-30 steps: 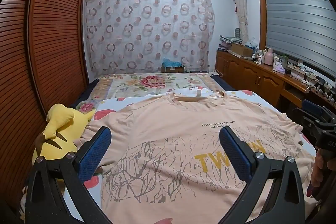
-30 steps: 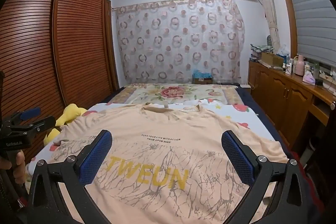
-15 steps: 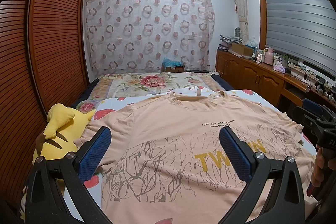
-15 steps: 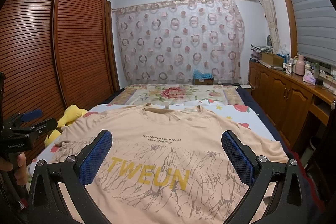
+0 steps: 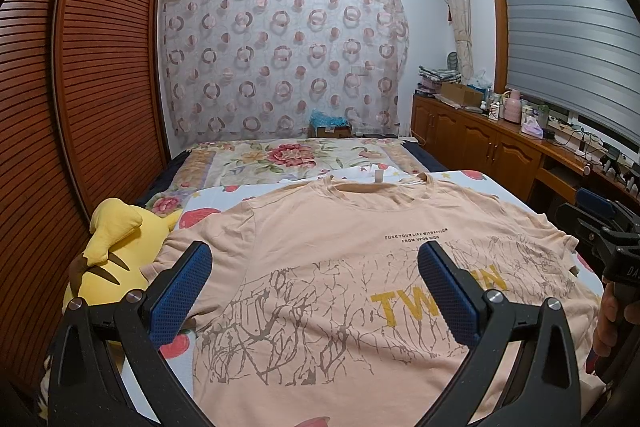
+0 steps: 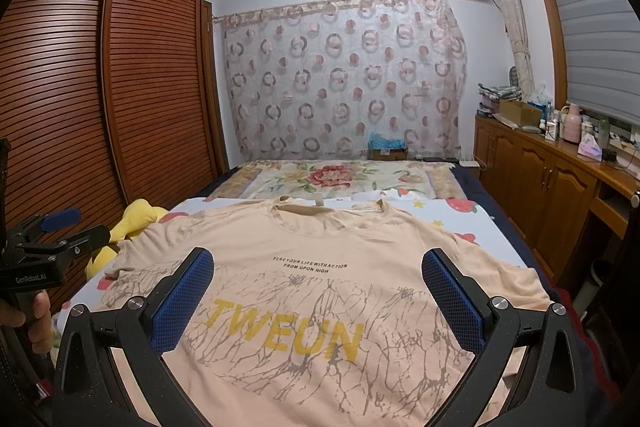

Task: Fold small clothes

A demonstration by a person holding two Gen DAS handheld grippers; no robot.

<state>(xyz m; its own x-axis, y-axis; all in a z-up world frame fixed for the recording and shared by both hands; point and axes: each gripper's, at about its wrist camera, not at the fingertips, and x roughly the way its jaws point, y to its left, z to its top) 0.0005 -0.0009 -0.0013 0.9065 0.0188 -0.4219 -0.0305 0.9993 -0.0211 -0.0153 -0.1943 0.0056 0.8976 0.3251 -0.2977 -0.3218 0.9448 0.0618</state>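
Lying flat on the bed (image 5: 460, 175), the t-shirt (image 5: 340, 267) is not yet gripped; both grippers, left (image 5: 316, 291) and right (image 6: 320, 299), are held wide apart, and a sleeve must be pinched next.

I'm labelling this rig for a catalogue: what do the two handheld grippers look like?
Both the left gripper and the right gripper have black angular frames with silver bolts, and long fingers faced with blue dimpled pads. The left gripper's black body carries white "GenRobot.AI" lettering and a pistol-style handle. No cables or sleeves show.

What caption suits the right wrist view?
Open right gripper hovers above a peach TWEUN T-shirt spread flat on the bed.
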